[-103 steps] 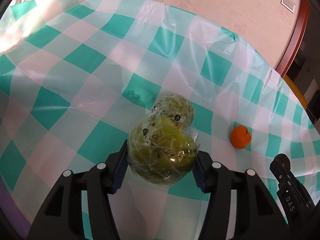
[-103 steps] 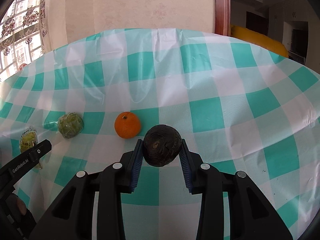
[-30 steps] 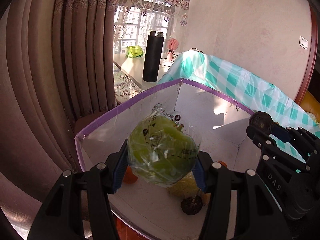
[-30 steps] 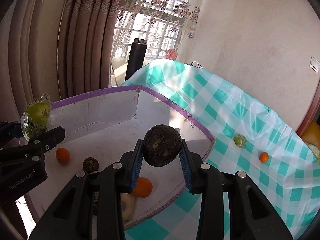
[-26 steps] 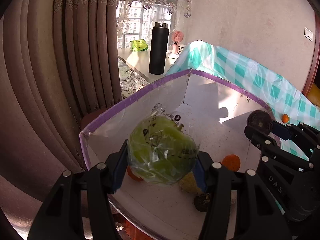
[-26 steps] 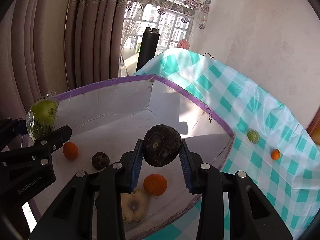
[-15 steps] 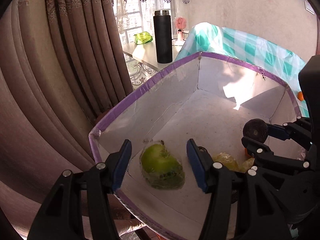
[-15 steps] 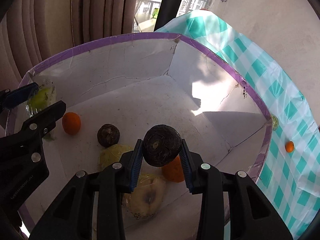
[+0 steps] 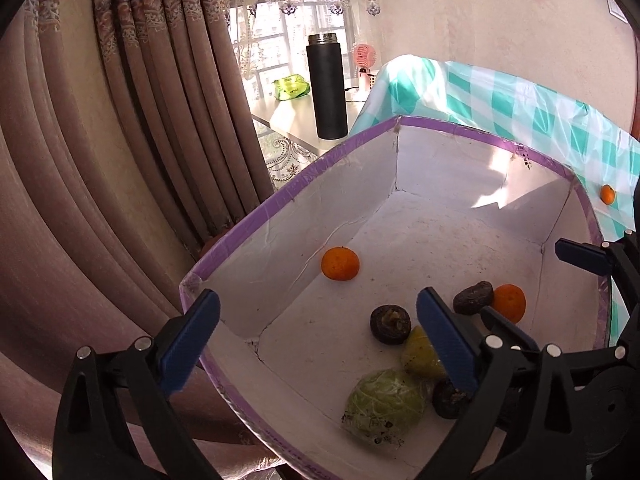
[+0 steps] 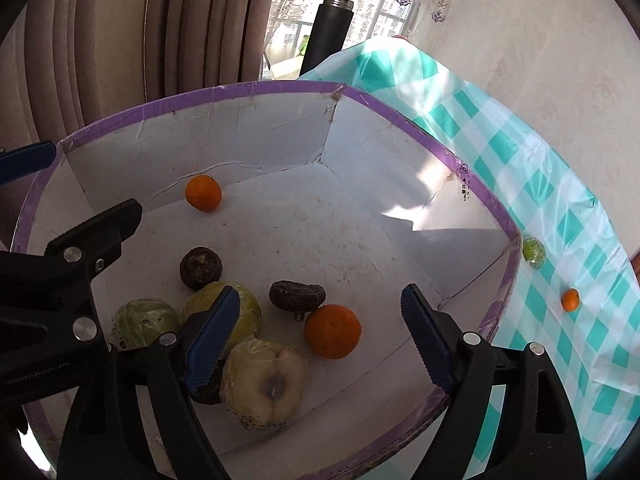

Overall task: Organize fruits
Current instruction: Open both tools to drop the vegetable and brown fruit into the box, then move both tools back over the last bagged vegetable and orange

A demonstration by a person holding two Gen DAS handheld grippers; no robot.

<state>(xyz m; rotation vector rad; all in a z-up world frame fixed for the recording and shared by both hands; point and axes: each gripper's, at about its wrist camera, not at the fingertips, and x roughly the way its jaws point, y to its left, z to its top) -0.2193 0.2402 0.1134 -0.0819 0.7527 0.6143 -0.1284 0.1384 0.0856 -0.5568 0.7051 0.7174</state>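
Observation:
A white cardboard box with a purple rim (image 9: 280, 200) (image 10: 496, 216) lies below both grippers. My left gripper (image 9: 318, 344) hangs over its near corner, jaws opening, nothing between them. The plastic-wrapped green fruit (image 9: 386, 406) (image 10: 144, 324) lies on the box floor. My right gripper (image 10: 320, 336) is over the box too, jaws opening and empty. The dark fruit (image 10: 297, 294) (image 9: 473, 298) rests below it beside an orange (image 10: 332, 332). Other fruits lie in the box: a second orange (image 10: 203, 193), another dark fruit (image 10: 201, 267) and a pale wrapped apple (image 10: 264, 384).
A table with a teal checked cloth (image 10: 580, 220) adjoins the box on the right; a small wrapped green fruit (image 10: 534, 252) and an orange (image 10: 570, 300) lie on it. Brown curtains (image 9: 120, 160) hang to the left. A black flask (image 9: 327, 88) stands on a side table behind.
Both grippers have opened. The wrapped green fruit dropped from the left one and the dark fruit from the right one; both now lie in the box. The right gripper sank slightly.

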